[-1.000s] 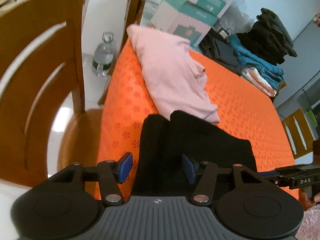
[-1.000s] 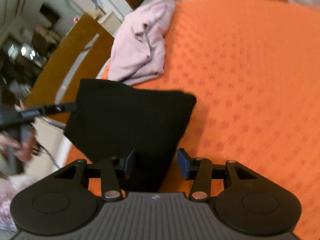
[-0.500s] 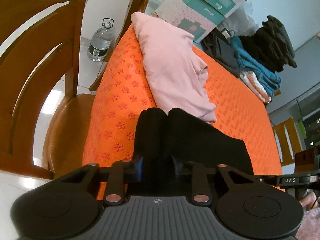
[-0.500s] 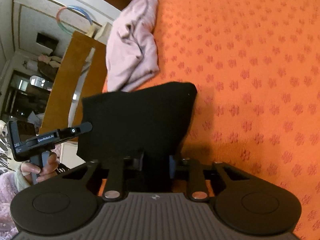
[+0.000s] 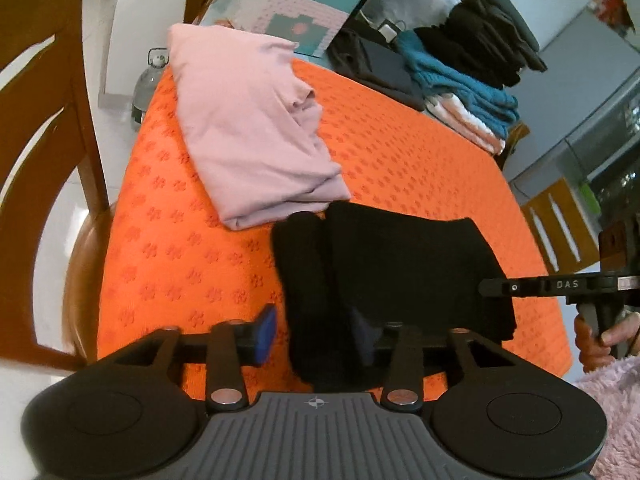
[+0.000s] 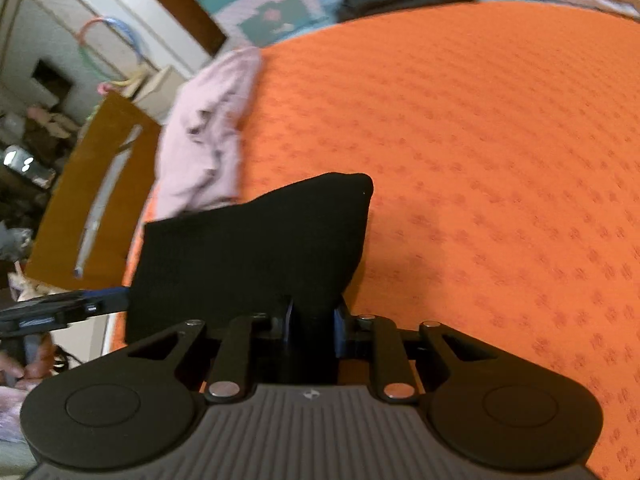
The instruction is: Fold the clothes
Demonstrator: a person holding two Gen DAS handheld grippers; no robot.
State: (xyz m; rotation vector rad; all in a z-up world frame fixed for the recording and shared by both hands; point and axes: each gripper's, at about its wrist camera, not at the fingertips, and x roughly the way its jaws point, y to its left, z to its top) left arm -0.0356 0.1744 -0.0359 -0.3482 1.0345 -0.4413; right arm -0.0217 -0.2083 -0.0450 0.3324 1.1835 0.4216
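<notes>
Left wrist view: left gripper [image 5: 316, 336] fingers now opening off the black garment [image 5: 392, 276] they pinched half a second ago, right gripper [image 6: 313, 320] fingers stay clamped on its near edge, so this fold looks about laid.

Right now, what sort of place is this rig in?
Most likely a lived-in home, probably a dining area used for laundry. Wooden dining chairs stand around a table under an orange cloth, folded clothes are stacked at its far edge, and cardboard boxes sit behind.
</notes>
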